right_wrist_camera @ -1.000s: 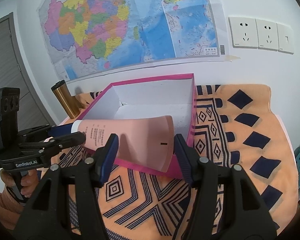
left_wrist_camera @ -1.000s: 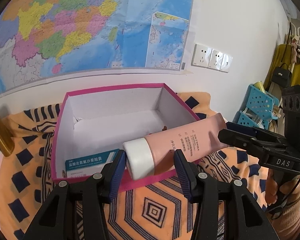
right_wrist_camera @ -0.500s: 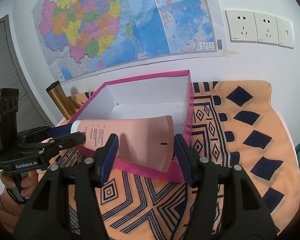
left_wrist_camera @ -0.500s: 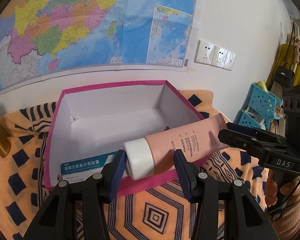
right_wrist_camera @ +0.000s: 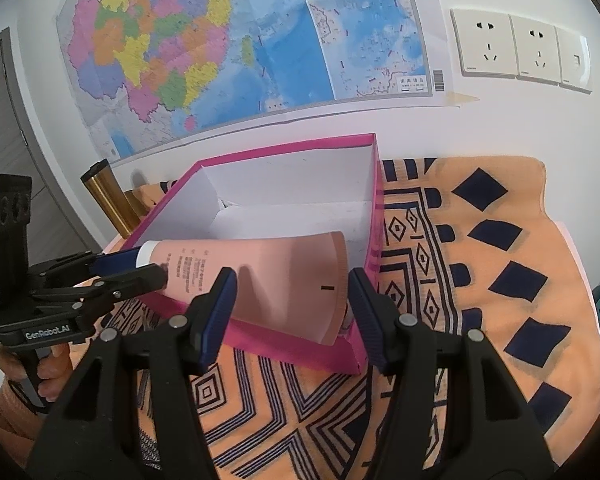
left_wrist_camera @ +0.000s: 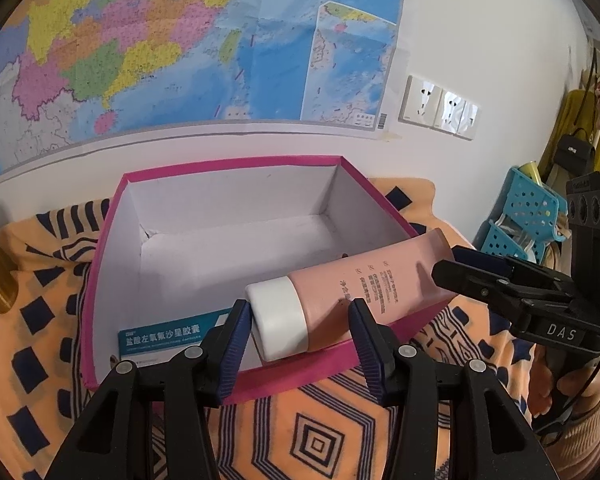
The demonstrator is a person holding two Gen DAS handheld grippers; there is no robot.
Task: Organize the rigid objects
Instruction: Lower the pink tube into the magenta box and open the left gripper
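Note:
A pink tube with a white cap is held at both ends, crossing the near right corner of the pink box. My left gripper is shut on the cap end, and in the right wrist view this left gripper clamps it from the side. My right gripper is shut on the tube's flat crimped end. Whether the tube touches the box rim I cannot tell. A teal and white medicine carton lies inside the box at its front left.
The box sits on an orange cloth with dark patterns, close to a white wall with a map and sockets. A gold cylinder stands left of the box. Blue perforated baskets and hanging clothes are off to the right.
Both grippers have carried the tube slightly forward and down over the box. The hold on each end looks the same.

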